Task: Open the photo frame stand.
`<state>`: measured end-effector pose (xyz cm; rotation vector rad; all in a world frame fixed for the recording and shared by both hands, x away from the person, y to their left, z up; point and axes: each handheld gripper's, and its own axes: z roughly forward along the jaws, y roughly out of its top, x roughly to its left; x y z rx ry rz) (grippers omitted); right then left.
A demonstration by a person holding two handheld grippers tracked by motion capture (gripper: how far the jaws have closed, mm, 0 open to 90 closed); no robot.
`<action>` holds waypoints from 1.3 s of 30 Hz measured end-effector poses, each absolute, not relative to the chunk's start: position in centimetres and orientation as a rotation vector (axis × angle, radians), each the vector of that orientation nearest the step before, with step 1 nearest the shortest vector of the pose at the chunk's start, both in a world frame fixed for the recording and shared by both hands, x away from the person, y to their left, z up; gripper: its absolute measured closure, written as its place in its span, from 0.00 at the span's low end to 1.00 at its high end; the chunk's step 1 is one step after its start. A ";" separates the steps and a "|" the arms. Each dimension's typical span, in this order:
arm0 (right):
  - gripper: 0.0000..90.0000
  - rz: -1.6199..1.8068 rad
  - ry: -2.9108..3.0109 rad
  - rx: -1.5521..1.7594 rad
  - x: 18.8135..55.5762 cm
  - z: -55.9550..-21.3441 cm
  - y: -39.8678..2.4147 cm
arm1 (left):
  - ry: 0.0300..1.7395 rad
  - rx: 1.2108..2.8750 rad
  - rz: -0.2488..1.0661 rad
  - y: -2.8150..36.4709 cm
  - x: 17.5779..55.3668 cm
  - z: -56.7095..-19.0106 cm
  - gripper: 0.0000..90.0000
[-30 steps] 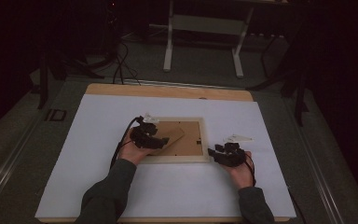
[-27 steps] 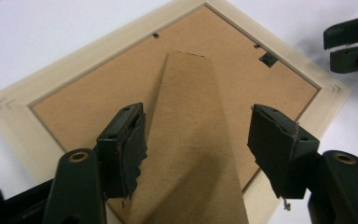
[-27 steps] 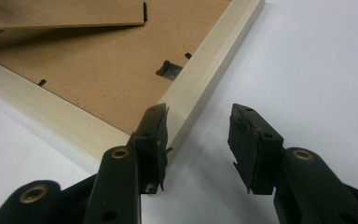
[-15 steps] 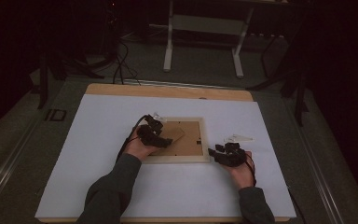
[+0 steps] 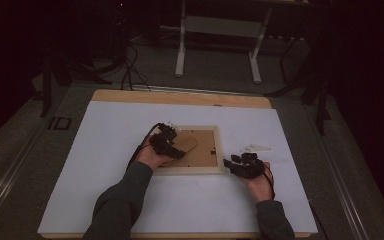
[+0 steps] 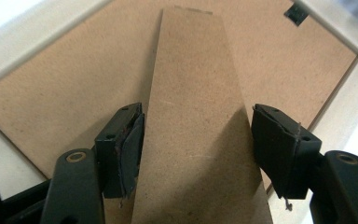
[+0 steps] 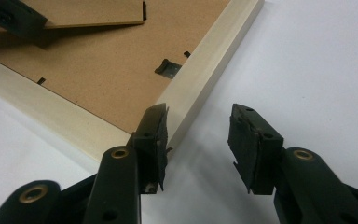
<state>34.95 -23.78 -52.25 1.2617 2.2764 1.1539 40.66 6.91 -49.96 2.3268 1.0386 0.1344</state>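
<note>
White sheeting (image 5: 105, 165) covers the table in a dark room, and at its centre a pale frame (image 5: 192, 170) lies face down with its brown backing up. Over the frame's 9 o'clock side the left gripper (image 6: 198, 140) hangs with jaws apart astride the backing's stand (image 6: 191, 102), its pads not pressing it. At the frame's 4 o'clock corner the right gripper (image 7: 198, 140) sits released, one jaw just beside the frame's edge.
</note>
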 end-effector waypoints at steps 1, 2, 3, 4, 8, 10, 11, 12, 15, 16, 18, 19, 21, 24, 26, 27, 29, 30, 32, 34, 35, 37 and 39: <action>0.63 1.154 2.277 1.261 35.0 -52.3 -23.8 | 1.037 2.334 0.122 6.8 40.7 -50.1 0.40; 0.63 1.153 2.276 1.263 35.0 -52.3 -23.8 | 1.031 2.359 0.121 6.7 40.7 -50.2 0.40; 0.63 1.154 2.277 1.263 35.0 -52.3 -23.7 | 1.031 2.359 0.121 6.7 40.7 -50.2 0.40; 0.63 1.154 2.277 1.263 35.0 -52.3 -23.7 | 1.034 2.366 0.122 6.6 40.7 -50.3 0.40; 0.63 1.153 2.277 1.265 35.0 -52.4 -23.7 | 1.032 2.378 0.127 6.5 40.8 -50.2 0.41; 0.63 1.152 2.278 1.265 35.0 -52.4 -23.7 | 1.031 2.388 0.140 6.4 40.7 -50.2 0.42; 0.63 1.155 2.276 1.264 35.0 -52.4 -23.8 | 1.033 2.388 0.141 6.4 40.7 -50.2 0.42; 0.63 1.155 2.276 1.264 35.0 -52.4 -23.8 | 1.033 2.390 0.145 6.4 40.7 -50.2 0.42; 0.63 1.154 2.276 1.265 35.0 -52.3 -23.8 | 1.027 2.393 0.165 6.3 40.6 -50.1 0.42; 0.63 1.155 2.275 1.264 35.0 -52.3 -23.9 | 1.021 2.396 0.175 6.2 40.5 -50.1 0.42; 0.63 1.154 2.275 1.265 35.0 -52.3 -23.9 | 1.013 2.395 0.200 6.1 40.3 -50.0 0.43; 0.63 1.157 2.273 1.266 35.0 -52.3 -23.9 | 1.008 2.399 0.209 6.1 40.3 -50.0 0.43; 0.63 1.156 2.274 1.266 35.0 -52.3 -23.9 | 1.001 2.401 0.225 6.0 40.2 -49.9 0.43; 0.63 1.157 2.273 1.267 35.0 -52.3 -23.9 | 0.994 2.403 0.244 5.9 40.0 -49.9 0.43; 0.63 1.159 2.270 1.268 35.0 -52.3 -24.0 | 0.989 2.404 0.256 5.9 39.9 -49.9 0.43; 0.63 1.159 2.270 1.268 35.0 -52.3 -24.0 | 0.989 2.404 0.256 5.9 39.9 -49.9 0.43; 0.63 1.158 2.270 1.269 35.0 -52.3 -24.0 | 0.986 2.399 0.265 5.9 39.8 -50.0 0.43; 0.63 1.159 2.270 1.270 35.0 -52.3 -24.0 | 0.986 2.398 0.267 5.9 39.8 -50.0 0.43; 0.63 1.160 2.268 1.273 35.1 -52.3 -24.0 | 0.984 2.399 0.275 5.9 39.7 -49.9 0.43; 0.63 1.160 2.267 1.274 35.1 -52.2 -24.0 | 0.979 2.401 0.285 5.9 39.6 -49.8 0.43; 0.63 1.161 2.267 1.275 35.1 -52.2 -24.0 | 0.977 2.401 0.291 5.9 39.5 -49.8 0.43; 0.63 1.161 2.267 1.275 35.1 -52.2 -24.0 | 0.974 2.396 0.301 5.8 39.4 -49.8 0.43; 0.63 1.161 2.267 1.273 35.1 -52.2 -24.0 | 0.967 2.398 0.313 5.8 39.3 -49.7 0.43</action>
